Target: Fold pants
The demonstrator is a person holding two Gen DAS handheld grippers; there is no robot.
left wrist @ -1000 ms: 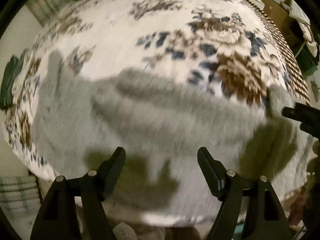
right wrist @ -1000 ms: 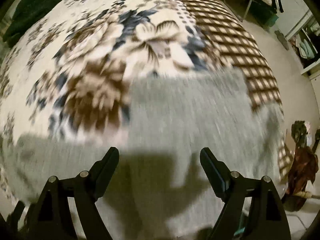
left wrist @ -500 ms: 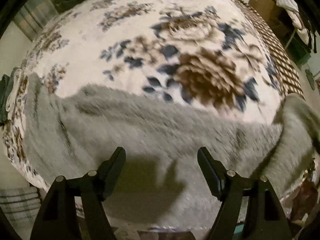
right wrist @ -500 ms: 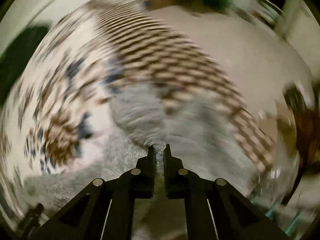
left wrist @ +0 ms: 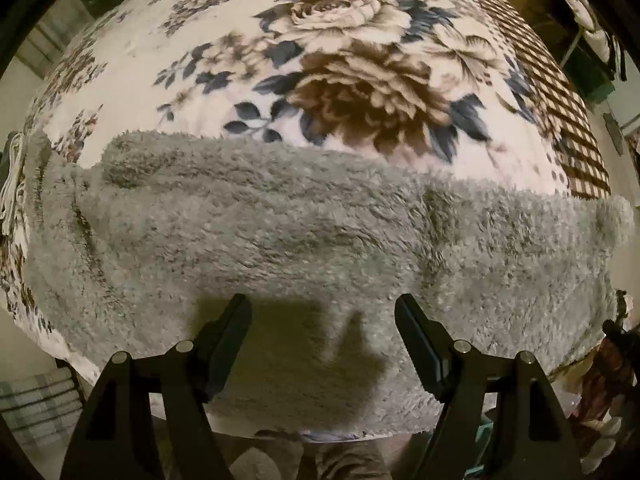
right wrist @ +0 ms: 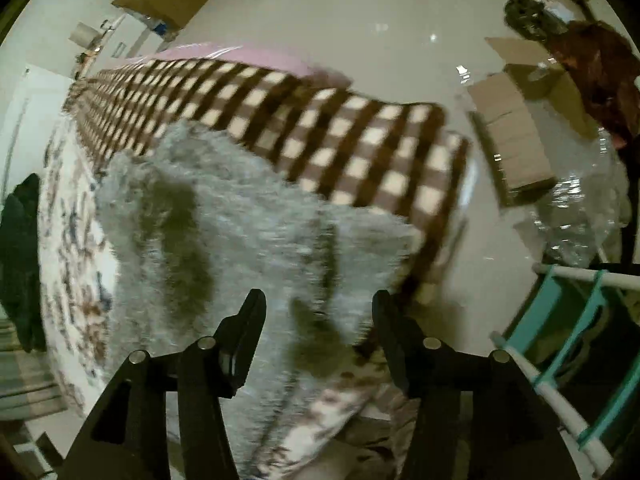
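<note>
both hand-held grippers are released, jaws spread, nothing between them. grey fleece pants (left wrist: 304, 240) lie flat on the floral blanket (left wrist: 352, 60) of the bed, long axis running left-right across the left hand-held gripper (left wrist: 322, 344), directly ahead of and below it. right hand-held gripper (right wrist: 318, 330) hovers over one end of the pants (right wrist: 240, 216), near the bed's corner, checked border (right wrist: 340, 128) beyond. judgement: right one is nearer that end, left nearer the mid-length; next grasp probably at that end.
</note>
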